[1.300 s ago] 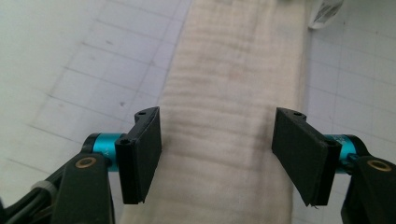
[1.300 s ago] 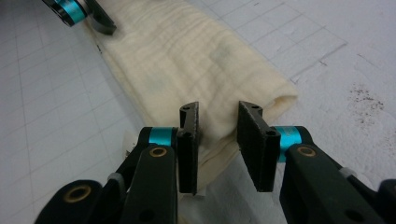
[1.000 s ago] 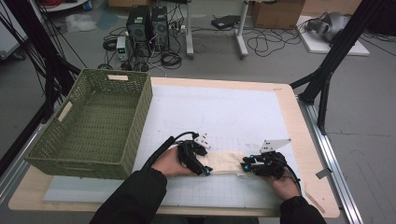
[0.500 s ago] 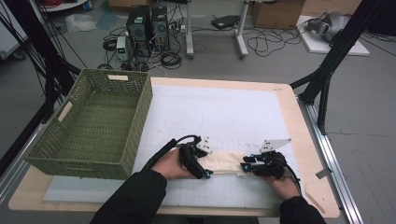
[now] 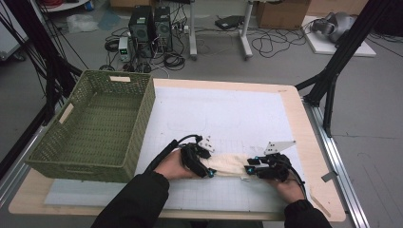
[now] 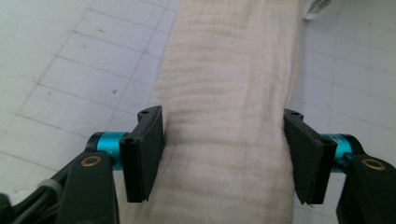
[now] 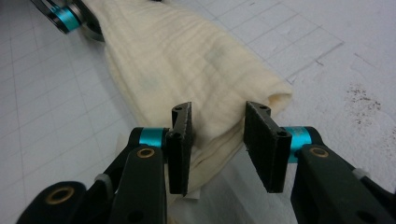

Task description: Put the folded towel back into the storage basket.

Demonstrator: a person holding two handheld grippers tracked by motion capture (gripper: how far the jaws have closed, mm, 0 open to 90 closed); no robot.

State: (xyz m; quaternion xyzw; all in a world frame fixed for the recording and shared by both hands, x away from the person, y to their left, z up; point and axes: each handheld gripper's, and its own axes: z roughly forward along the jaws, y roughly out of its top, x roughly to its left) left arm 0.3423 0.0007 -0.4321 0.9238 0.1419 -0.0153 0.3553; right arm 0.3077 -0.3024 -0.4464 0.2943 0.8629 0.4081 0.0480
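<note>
Cloth [image 5: 230, 165] first, since everything sits around it: a cream, folded-up strip lying flat on the white gridded mat [image 5: 237, 118] near the person's edge of the table, long axis running between the two hands. Left gripper [image 5: 205, 164] is at the cloth's left end. In the left gripper view its jaws straddle the cloth [image 6: 224, 116] across its full width; they've just been closing in a bit, and both pads sit right at the fabric's edges, though I can't tell if they're actually pressing yet. Right gripper [image 5: 252, 167] is at the cloth's right end. In the right gripper view its jaws have just been opening slightly, with the folded corner of the cloth [image 7: 196, 60] between them and a visible gap on the right pad's side, so no real pinch there. Farther back and to the left of the cloth sits a green woven basket [image 5: 71, 114], well apart from it.
</note>
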